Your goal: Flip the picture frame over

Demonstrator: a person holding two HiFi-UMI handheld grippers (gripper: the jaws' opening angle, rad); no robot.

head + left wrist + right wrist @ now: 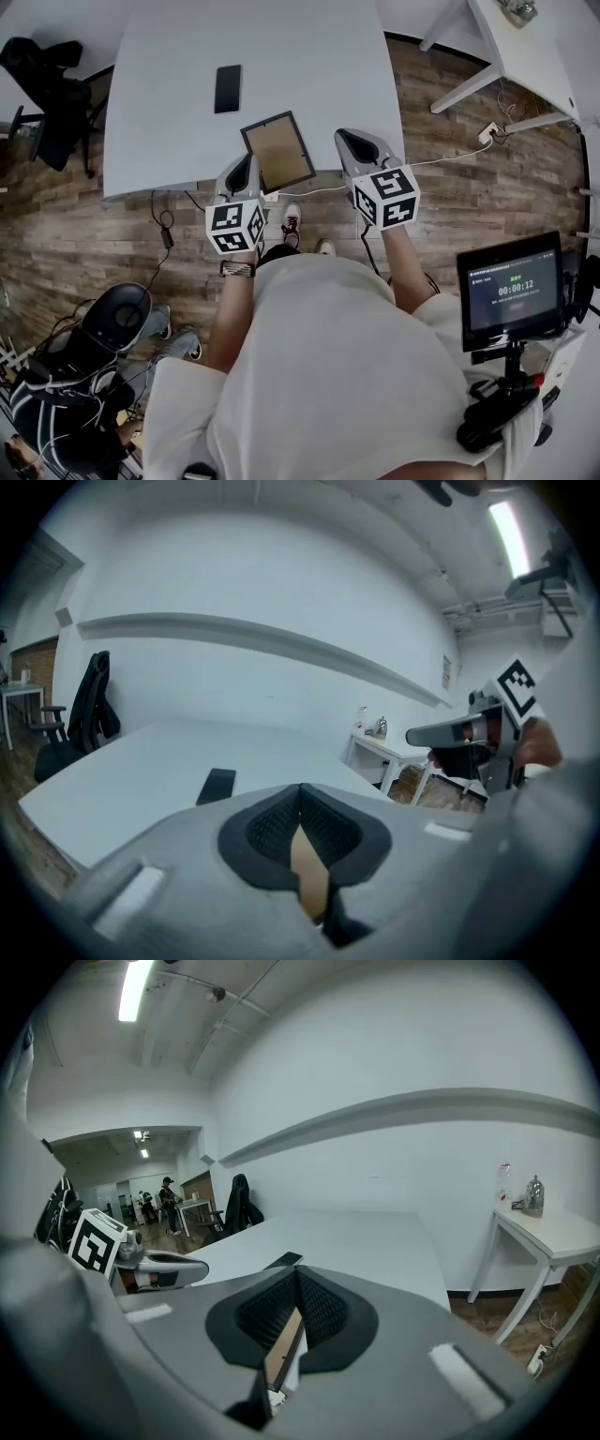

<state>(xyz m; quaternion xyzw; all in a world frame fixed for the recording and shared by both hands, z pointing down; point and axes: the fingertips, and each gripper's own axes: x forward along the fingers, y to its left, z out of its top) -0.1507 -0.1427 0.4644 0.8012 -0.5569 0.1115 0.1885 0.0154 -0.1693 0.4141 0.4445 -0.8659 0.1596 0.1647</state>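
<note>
The picture frame (278, 150) lies on the white table (159, 103) near its front edge, brown backing up inside a dark border. My left gripper (243, 171) hovers by the frame's left lower edge and my right gripper (345, 141) just off its right side. Both look raised above the tabletop. In the left gripper view the pads (323, 827) meet, and a sliver of the brown frame (307, 869) shows through the gap beneath them. The right gripper view shows the same: my right gripper (297, 1279) is shut, with the frame (281, 1349) glimpsed below.
A black phone (227, 89) lies on the table beyond the frame. A black office chair (42, 84) stands at the left, a second white table (525, 47) at the right. A screen on a stand (511, 291) is at my right; another person (84, 375) sits at bottom left.
</note>
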